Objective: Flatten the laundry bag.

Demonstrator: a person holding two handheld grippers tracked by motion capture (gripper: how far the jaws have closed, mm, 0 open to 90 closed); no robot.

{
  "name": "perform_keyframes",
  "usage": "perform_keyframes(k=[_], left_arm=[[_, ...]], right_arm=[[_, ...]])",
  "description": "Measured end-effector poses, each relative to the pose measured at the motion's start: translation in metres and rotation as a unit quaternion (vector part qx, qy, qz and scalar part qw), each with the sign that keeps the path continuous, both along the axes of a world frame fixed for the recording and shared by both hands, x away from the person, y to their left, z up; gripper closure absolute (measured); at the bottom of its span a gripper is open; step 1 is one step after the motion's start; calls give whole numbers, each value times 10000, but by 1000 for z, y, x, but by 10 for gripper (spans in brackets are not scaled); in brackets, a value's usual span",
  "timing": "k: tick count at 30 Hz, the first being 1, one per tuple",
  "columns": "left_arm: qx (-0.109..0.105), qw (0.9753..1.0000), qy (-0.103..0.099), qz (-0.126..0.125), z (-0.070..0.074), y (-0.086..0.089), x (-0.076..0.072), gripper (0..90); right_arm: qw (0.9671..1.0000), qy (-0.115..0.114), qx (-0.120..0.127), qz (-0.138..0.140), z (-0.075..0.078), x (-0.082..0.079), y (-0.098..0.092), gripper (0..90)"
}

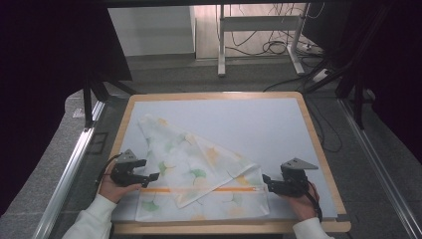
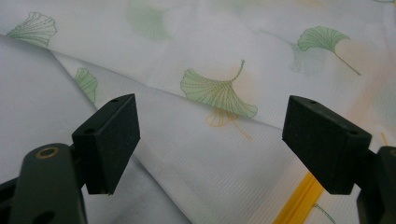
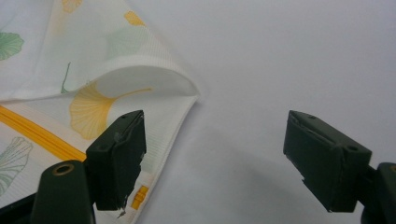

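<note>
A white mesh bag (image 1: 199,169) printed with green and yellow ginkgo leaves lies on the pale mat (image 1: 249,124) of the wooden table (image 1: 318,144), its upper part folded diagonally over the near part, where an orange zipper (image 1: 199,189) runs across. The left gripper (image 1: 149,178) sits at the bag's left edge with its jaws spread wide and empty over the fabric. The right gripper (image 1: 266,181) rests just beside the bag's right corner, its jaws likewise wide apart and holding nothing.
</note>
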State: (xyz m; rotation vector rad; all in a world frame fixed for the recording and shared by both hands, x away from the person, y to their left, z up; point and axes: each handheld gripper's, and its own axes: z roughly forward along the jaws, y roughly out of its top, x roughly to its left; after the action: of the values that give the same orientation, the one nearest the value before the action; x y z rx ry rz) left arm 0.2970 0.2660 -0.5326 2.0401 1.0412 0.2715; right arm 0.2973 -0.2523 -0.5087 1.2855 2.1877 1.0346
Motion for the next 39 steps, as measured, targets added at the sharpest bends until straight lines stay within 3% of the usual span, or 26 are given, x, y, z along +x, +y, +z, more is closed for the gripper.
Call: perform_keyframes(k=[15, 26, 39], left_arm=[[25, 9999, 47, -115, 0, 0, -1, 212], [30, 9999, 69, -121, 0, 0, -1, 212], [41, 9997, 121, -184, -1, -1, -1, 220]], right_arm=[[9998, 32, 47, 173, 3, -2, 2, 268], [9981, 47, 207, 586, 8, -5, 11, 333], [9960, 16, 312, 835, 14, -10, 26, 347]])
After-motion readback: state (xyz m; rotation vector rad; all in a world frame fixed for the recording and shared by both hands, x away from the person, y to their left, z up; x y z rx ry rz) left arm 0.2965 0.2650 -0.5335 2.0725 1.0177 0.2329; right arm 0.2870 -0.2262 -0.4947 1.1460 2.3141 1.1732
